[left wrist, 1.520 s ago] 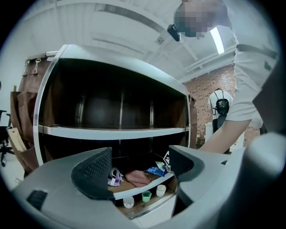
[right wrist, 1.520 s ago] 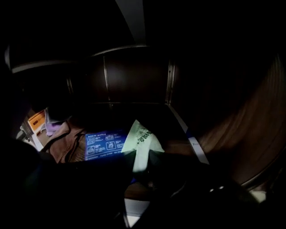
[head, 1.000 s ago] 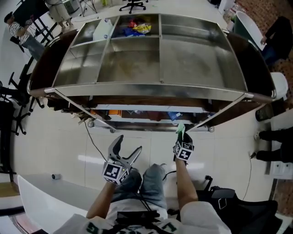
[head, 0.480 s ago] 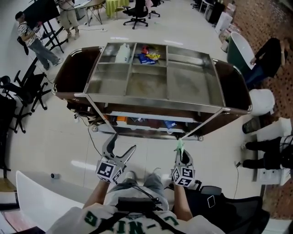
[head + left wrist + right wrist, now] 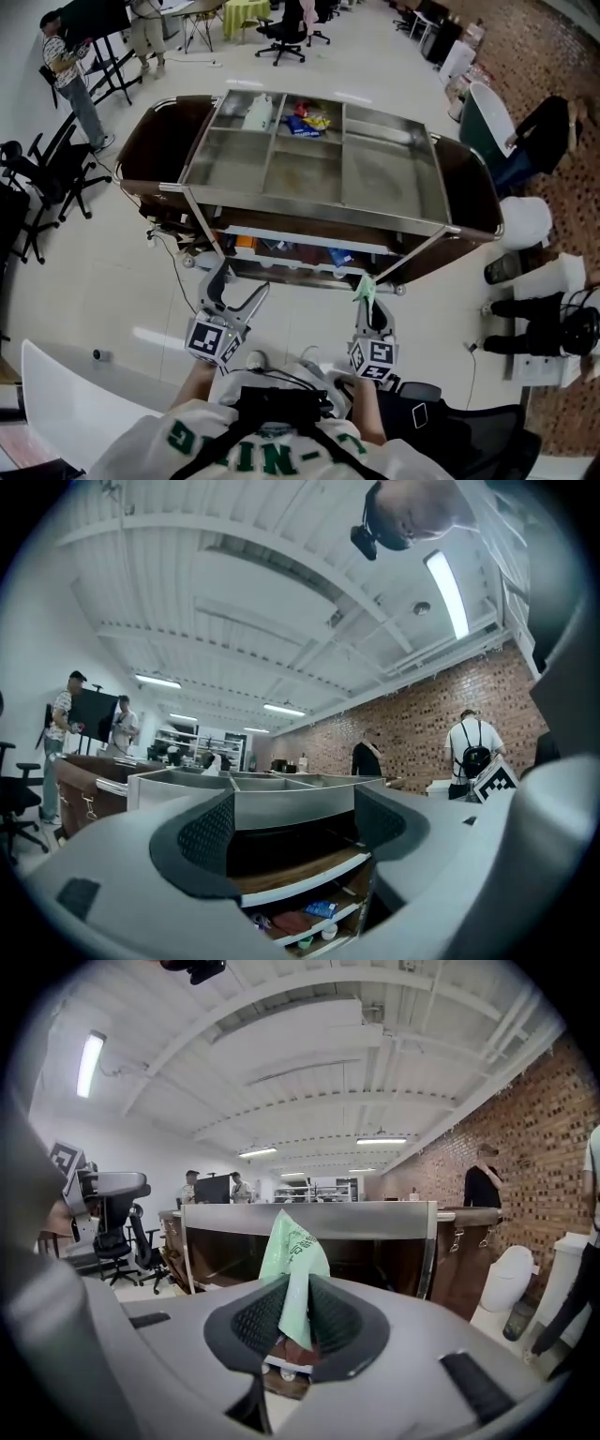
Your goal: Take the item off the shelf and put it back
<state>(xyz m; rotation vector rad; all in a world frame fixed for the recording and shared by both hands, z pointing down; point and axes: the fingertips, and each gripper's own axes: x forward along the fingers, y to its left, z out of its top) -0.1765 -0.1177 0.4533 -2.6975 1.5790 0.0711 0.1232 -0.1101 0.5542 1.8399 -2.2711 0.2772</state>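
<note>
Steel shelf unit [image 5: 309,208] stands just ahead of both grippers. Left gripper [image 5: 293,829] gapes wide, nothing between (shelf visible through gap). Right gripper [image 5: 298,1324] clamped on thin green packet [image 5: 292,1252], which sticks up past its tips.

Pale green printed packet [image 5: 292,1258], thin and creased; stands upright, its lower part pinched between the closed pads of the right tool [image 5: 368,302]; held apart from the steel-topped shelf [image 5: 319,217], before its near edge, toward the right corner.
</note>
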